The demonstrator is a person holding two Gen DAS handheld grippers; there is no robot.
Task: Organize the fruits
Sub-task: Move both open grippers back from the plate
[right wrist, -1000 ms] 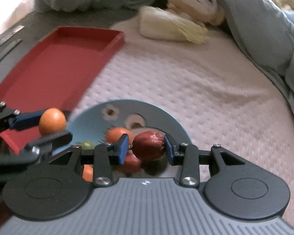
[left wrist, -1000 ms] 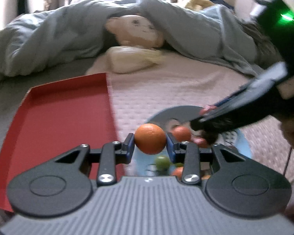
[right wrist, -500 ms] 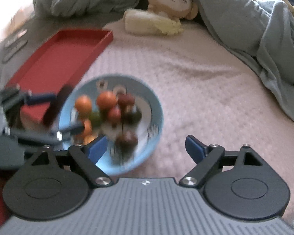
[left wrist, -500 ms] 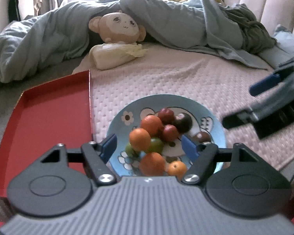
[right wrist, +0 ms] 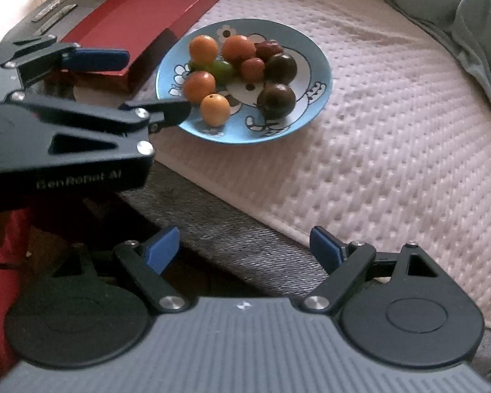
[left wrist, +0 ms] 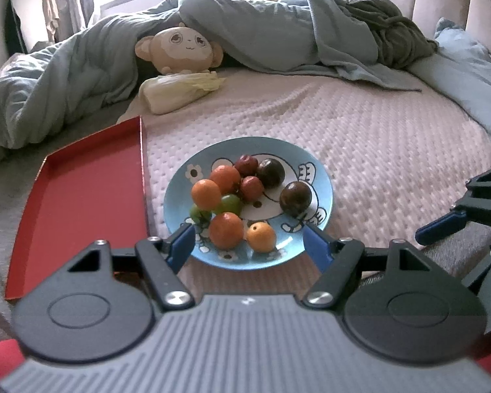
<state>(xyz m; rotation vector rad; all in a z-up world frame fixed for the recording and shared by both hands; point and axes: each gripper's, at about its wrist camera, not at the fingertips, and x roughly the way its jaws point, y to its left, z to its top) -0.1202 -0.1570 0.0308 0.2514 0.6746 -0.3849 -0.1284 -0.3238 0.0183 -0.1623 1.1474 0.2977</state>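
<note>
Item: fruits point(left wrist: 227, 193), small, round, light, smooth-skinned, likely to roll; heaped on the blue plate point(left wrist: 322, 177) on the bed, beside the red tray point(left wrist: 81, 196). Grip across the widest part, gently. Left claw point(left wrist: 247, 245) and right claw point(right wrist: 244, 249): both apart, empty.

Messy bed stuff at the back

Plush toy point(left wrist: 179, 50) and cream pillow point(left wrist: 180, 93) sit near the bed's far edge, half under a rumpled grey-blue duvet point(left wrist: 81, 75).
</note>
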